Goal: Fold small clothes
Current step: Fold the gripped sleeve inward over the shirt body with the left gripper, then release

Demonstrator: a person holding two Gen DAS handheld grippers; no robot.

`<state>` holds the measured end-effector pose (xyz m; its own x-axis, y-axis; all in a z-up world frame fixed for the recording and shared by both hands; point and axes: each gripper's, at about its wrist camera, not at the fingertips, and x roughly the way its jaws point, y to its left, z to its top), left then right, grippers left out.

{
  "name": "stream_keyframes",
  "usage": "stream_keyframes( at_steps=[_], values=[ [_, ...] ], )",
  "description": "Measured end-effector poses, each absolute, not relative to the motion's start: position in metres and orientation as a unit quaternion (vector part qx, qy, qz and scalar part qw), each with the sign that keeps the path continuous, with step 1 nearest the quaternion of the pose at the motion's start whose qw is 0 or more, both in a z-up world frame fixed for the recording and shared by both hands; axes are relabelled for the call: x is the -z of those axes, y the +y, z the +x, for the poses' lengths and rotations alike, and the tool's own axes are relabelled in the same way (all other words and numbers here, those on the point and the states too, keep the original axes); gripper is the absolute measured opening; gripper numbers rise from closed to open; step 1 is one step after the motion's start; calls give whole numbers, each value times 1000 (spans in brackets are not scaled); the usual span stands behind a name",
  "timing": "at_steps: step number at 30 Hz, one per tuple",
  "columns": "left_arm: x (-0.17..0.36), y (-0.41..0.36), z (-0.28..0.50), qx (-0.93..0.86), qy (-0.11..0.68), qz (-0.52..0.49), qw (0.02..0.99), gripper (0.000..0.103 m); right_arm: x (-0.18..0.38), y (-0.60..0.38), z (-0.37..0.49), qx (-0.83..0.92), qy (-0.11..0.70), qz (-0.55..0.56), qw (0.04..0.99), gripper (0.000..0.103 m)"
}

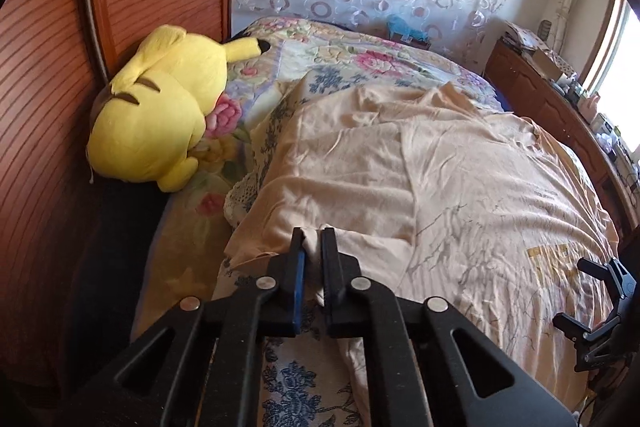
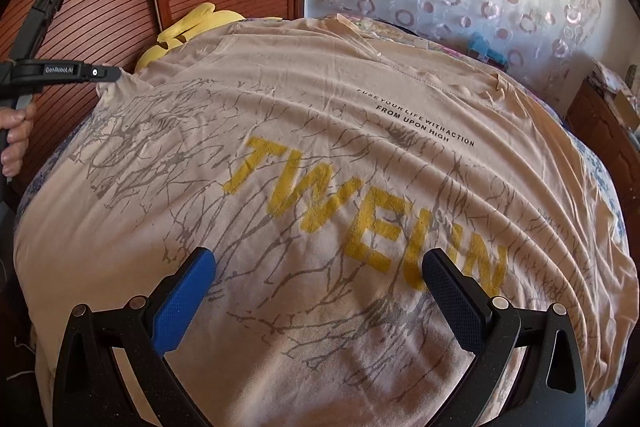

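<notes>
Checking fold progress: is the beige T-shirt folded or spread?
Mostly spread: the T-shirt lies print-up across the bed, one edge pinched in the left gripper.

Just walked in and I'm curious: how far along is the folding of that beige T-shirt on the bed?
Barely started. Done: the T-shirt lies spread print-up on the bed, though one side looks flipped over. In hand: the left tongs are shut on its edge, while the right tongs hover open above the yellow lettering, gripping nothing. Left: every tidy fold.
</notes>
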<state>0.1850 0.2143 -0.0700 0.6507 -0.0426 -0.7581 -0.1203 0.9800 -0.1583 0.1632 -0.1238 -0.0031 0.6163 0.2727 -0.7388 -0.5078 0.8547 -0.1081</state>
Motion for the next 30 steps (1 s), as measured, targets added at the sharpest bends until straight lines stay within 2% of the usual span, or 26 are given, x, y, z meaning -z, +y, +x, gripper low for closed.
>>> stream_keyframes(
  at_steps=[8, 13, 15, 20, 22, 30],
  values=[
    [20, 141, 176, 93, 388, -58, 915, 7, 7, -124, 159, -216, 373, -151, 890, 103],
    [16, 101, 158, 132, 394, -14, 909, 9, 11, -117, 162, -214, 372, -152, 891, 103],
    [17, 105, 156, 123, 394, -1, 911, 15, 11, -118, 163, -214, 372, -151, 891, 103],
    [19, 134, 153, 98, 389, -20, 916, 62, 10, -119, 163, -214, 372, -152, 890, 103],
    [26, 150, 157, 77, 393, -36, 916, 71, 10, -119, 163, -214, 372, -152, 890, 103],
    [80, 195, 187, 12, 450, -62, 891, 69, 10, -119, 163, -213, 372, -152, 890, 103]
  ],
)
